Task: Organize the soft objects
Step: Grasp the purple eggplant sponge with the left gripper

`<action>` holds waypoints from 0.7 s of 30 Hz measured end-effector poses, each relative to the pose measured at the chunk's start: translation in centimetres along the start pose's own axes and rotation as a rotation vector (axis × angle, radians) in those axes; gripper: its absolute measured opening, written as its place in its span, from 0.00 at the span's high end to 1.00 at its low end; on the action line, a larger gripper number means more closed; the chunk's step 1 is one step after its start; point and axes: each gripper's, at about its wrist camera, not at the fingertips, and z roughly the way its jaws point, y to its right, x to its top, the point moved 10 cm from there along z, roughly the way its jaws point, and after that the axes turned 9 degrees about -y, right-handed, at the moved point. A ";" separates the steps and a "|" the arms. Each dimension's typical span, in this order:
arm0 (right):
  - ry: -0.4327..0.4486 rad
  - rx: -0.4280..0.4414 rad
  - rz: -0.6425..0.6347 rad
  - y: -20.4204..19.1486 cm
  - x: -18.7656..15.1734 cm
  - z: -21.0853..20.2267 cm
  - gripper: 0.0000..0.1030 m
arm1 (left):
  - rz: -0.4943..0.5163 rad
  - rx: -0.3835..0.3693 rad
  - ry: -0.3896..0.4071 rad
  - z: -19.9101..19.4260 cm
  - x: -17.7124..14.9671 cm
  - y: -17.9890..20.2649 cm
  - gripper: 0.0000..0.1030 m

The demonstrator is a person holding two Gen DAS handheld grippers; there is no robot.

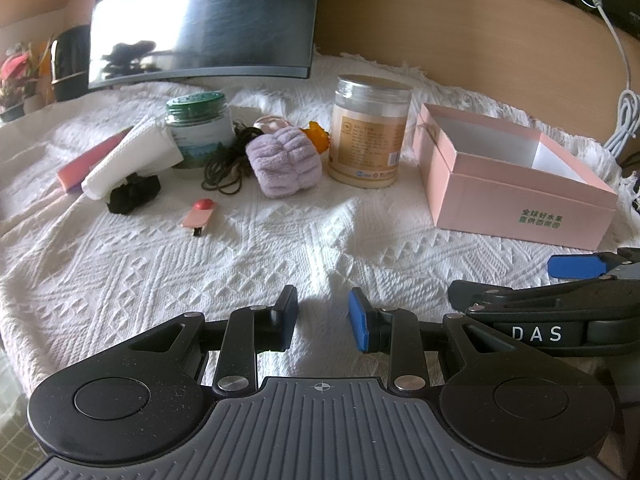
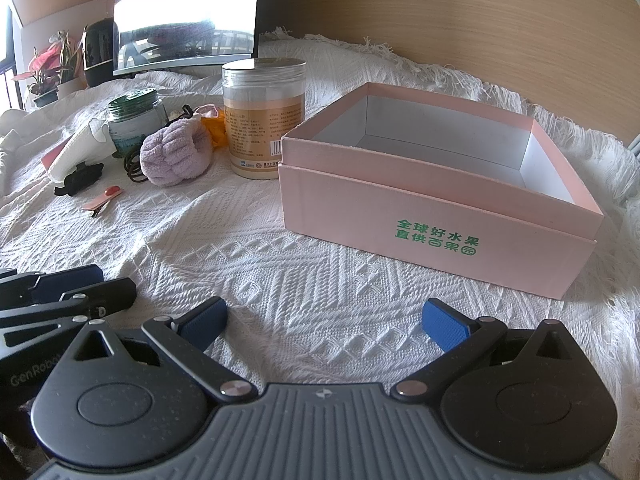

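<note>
A fluffy lilac headband (image 1: 285, 162) (image 2: 176, 155) lies on the white blanket between two jars. A black scrunchie (image 1: 134, 194) (image 2: 78, 179), dark hair ties (image 1: 226, 162), an orange soft item (image 1: 316, 138) (image 2: 214, 126) and a rolled white cloth (image 1: 134, 156) lie around it. An open, empty pink box (image 1: 516, 196) (image 2: 424, 224) stands to the right. My left gripper (image 1: 323, 318) is open and empty, low over the blanket, well short of the pile. My right gripper (image 2: 325, 320) is wide open and empty, just before the box's front left corner.
A tall beige jar (image 1: 368, 132) (image 2: 264, 120) and a green-lidded jar (image 1: 198, 128) (image 2: 134, 120) stand by the pile. A pink hair clip (image 1: 200, 216) (image 2: 102, 200) lies in front. A dark monitor (image 1: 204, 20) stands behind, plants (image 2: 46, 76) at far left, a white cable (image 1: 620, 92) at right.
</note>
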 end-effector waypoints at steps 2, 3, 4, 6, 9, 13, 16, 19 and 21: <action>0.000 0.000 0.000 0.0 -0.1 0.0 0.00 | -0.001 -0.011 -0.002 0.0 0.0 0.0 0.68; -0.004 0.001 -0.001 0.0 -0.1 0.0 0.00 | 0.001 -0.018 -0.005 0.0 0.1 -0.1 0.68; -0.017 0.005 -0.005 -0.1 -0.2 0.0 0.00 | 0.006 -0.030 -0.010 0.0 0.1 -0.2 0.68; -0.076 0.018 -0.017 -0.1 -0.1 0.0 0.00 | 0.006 -0.075 -0.033 0.1 0.4 -0.6 0.70; -0.169 0.035 -0.039 -0.3 0.5 0.3 0.00 | -0.028 -0.125 -0.081 0.1 1.1 -2.2 0.75; -0.259 0.031 -0.042 -0.3 1.0 0.7 0.00 | -0.048 -0.148 -0.066 -0.3 3.7 -6.4 0.75; -0.292 0.005 -0.013 -0.7 0.7 0.7 0.00 | -0.027 -0.159 -0.038 -0.6 6.8 -11.1 0.75; -0.331 0.007 -0.030 -2.0 0.9 0.9 0.00 | -0.033 -0.112 0.003 -0.7 10.6 -17.6 0.75; -0.310 -0.033 -0.058 -3.3 1.8 0.7 0.03 | -0.022 -0.080 -0.002 0.3 13.0 -21.8 0.75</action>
